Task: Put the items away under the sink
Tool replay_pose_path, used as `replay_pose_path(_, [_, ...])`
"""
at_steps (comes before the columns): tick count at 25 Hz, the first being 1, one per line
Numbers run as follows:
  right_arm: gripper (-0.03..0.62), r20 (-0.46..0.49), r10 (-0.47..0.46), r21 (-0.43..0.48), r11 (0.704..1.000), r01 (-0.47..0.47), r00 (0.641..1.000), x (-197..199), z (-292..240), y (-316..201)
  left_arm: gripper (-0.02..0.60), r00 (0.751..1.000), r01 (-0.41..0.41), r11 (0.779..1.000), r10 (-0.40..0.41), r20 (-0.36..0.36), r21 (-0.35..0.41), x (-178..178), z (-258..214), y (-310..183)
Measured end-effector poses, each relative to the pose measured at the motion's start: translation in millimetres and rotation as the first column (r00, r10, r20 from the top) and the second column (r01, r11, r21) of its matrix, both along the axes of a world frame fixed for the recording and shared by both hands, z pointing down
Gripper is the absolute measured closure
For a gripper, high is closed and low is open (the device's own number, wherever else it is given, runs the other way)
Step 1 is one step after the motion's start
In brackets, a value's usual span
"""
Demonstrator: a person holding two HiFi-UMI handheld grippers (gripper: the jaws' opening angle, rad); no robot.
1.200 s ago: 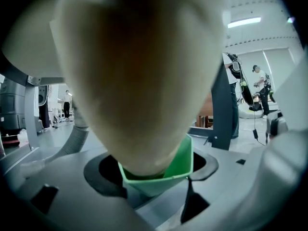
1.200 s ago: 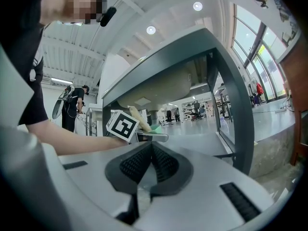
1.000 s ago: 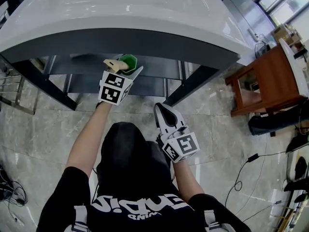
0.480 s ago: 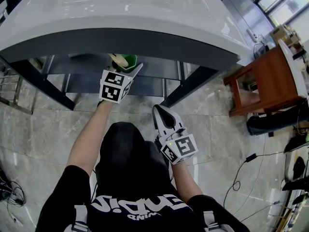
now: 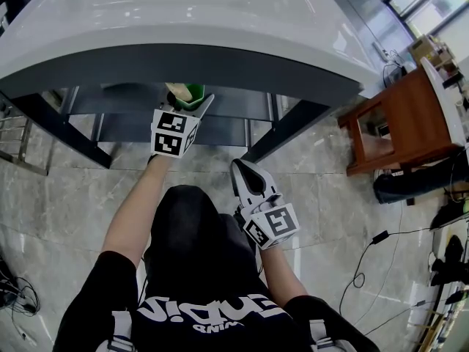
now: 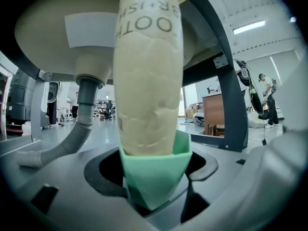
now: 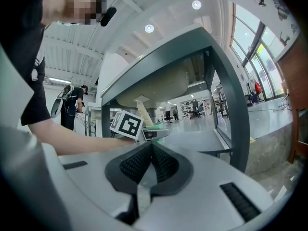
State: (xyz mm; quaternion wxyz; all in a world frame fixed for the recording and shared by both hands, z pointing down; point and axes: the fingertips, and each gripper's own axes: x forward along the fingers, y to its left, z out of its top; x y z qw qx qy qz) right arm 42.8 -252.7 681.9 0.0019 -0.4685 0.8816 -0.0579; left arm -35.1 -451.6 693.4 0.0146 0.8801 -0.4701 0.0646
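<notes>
The person is low down in front of the sink, with a tool in each hand. The left gripper is clamped on a green cup. The cup sits right between its two jaws, and the jaws stand wide because the cup is wide.

The cup is a soft mint green up close and looks darker green from above. Its sides are flat and come to slanted edges, not round. A tall pack stands in the cup and sticks far out of the top. The pack is cream, a bit wrinkly, and fills most of the cup. It has dark letters on it that are upside down, and they look like part of the word toothbrush.

The cup is held under the big white counter, just below the sink bowl. A grey bendy pipe hangs from the bowl beside it. A dark shelf lies below the cup. I cannot tell if the cup touches the shelf.

The right gripper is back near the person's body. Its jaws are pressed together with nothing in them.
</notes>
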Motion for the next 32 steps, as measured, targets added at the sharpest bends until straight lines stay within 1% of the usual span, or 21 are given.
replay_pose_path(9, [0.576,-0.003,-0.004,-0.003,1.000,0.004,1.000,1,1,2,0.236,0.998,0.051,0.998,-0.051,0.023,-0.023,-1,4,-6])
replay_pose_path(16, [0.576,-0.006,-0.002,-0.001,1.000,0.002,1.000,4,1,3,0.236,0.994,0.106,0.993,-0.104,0.045,-0.042,-4,6,-12])
replay_pose_path(21, [0.576,-0.008,-0.001,-0.007,1.000,0.001,1.000,6,3,5,0.236,0.990,0.128,0.991,-0.126,0.056,-0.037,-4,5,-12])
replay_pose_path(27, [0.576,-0.008,-0.006,-0.004,1.000,0.006,1.000,6,2,4,0.236,0.980,0.188,0.982,-0.186,0.077,-0.015,-5,10,-16])
replay_pose_path(32, [0.576,-0.007,-0.009,-0.005,1.000,0.008,1.000,6,4,5,0.236,0.973,0.213,0.977,-0.212,0.091,-0.007,-6,9,-19])
